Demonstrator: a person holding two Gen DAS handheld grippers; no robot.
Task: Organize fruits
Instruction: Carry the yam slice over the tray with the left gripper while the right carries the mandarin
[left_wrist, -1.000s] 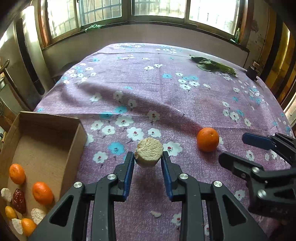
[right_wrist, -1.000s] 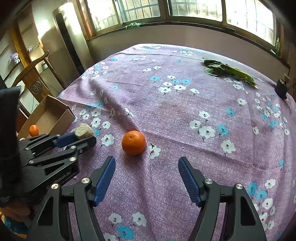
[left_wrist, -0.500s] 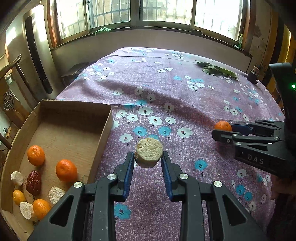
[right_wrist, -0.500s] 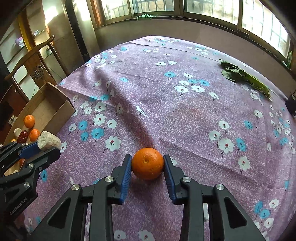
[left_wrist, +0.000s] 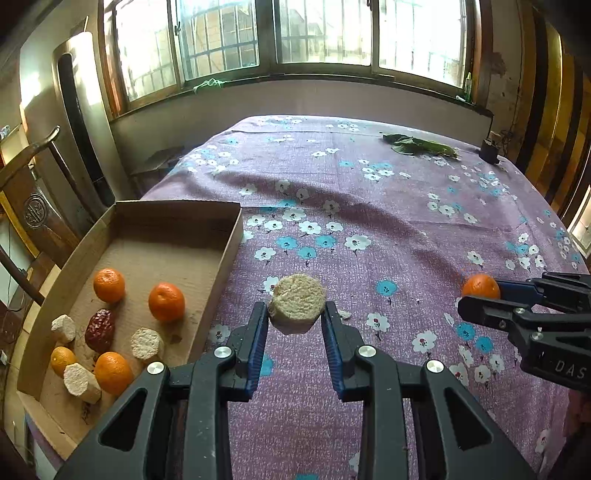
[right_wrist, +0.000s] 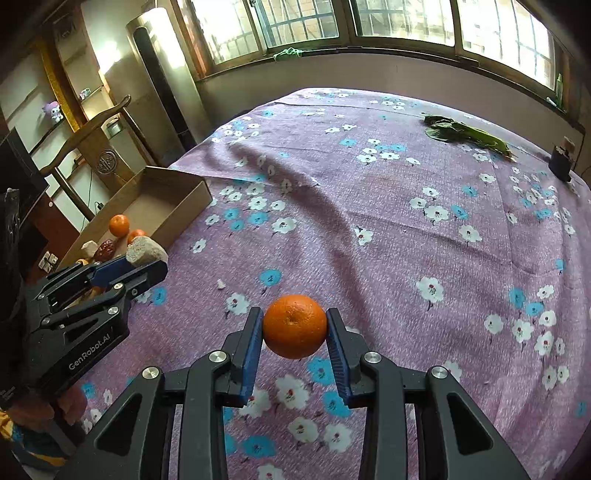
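My left gripper (left_wrist: 295, 325) pinches a pale, crumbly round chunk (left_wrist: 297, 302) between its blue pads, the jaws pressed onto its two sides, and it hangs clear above the purple flowered cloth (left_wrist: 369, 206) that covers the tabletop. My right gripper (right_wrist: 294, 332) has its jaws clamped on an orange (right_wrist: 294, 326), gripped at its left and right flanks and lifted off the cloth; from the left wrist camera that same orange peeks out at the tip of the right gripper, off to the right side. The open cardboard box (left_wrist: 229, 236) sits at the left edge of the tabletop, just beside and to the left of my left gripper. Inside it lie several small oranges (left_wrist: 166, 301), a dark red wrinkled fruit (left_wrist: 99, 325) and a few more pale chunks (left_wrist: 147, 343). A tiny pale crumb (right_wrist: 221, 283) lies on the cloth between my two grippers. Far across the tabletop rests a bunch of green leaves (left_wrist: 421, 146).
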